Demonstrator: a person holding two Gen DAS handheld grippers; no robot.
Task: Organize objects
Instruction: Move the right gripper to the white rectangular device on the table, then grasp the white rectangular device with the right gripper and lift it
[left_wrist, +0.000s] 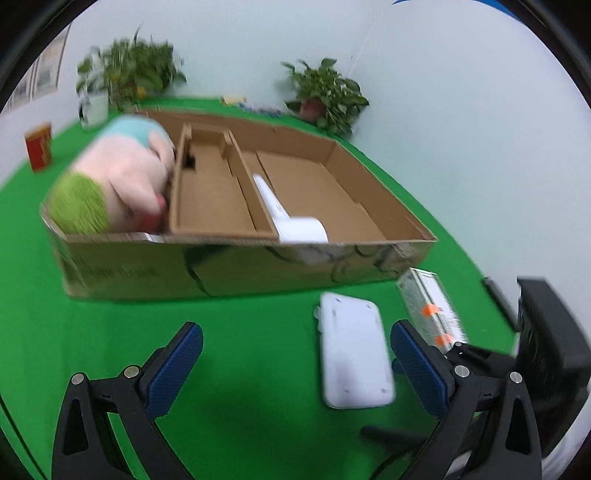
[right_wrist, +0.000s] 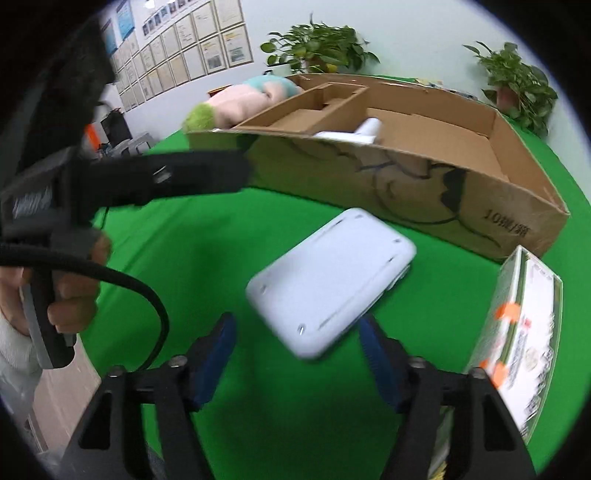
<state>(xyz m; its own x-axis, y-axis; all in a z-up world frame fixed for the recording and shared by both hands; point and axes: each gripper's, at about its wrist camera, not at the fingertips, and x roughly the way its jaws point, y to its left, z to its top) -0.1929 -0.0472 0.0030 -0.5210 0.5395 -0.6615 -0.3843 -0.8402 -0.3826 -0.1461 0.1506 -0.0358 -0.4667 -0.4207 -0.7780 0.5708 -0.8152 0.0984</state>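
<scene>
A shallow cardboard box (left_wrist: 133, 271) with dividers lies on the green table; it also shows in the right wrist view (right_wrist: 517, 210). A pink plush toy (left_wrist: 122, 173) fills its left compartment and a white scoop-like object (left_wrist: 295, 225) lies in the middle. A flat white device (left_wrist: 352, 350) lies on the table before the box, between my fingers in the right wrist view (right_wrist: 332, 280). A white-green carton (left_wrist: 432, 306) with orange stickers stands right of it (right_wrist: 524, 347). My left gripper (left_wrist: 295, 365) is open and empty. My right gripper (right_wrist: 297, 354) is open just short of the device.
Two potted plants (left_wrist: 125, 77) (left_wrist: 325, 96) stand behind the box by the wall. A red box (left_wrist: 38, 146) stands at the far left. The left gripper body and the hand holding it (right_wrist: 74, 229) fill the left of the right wrist view.
</scene>
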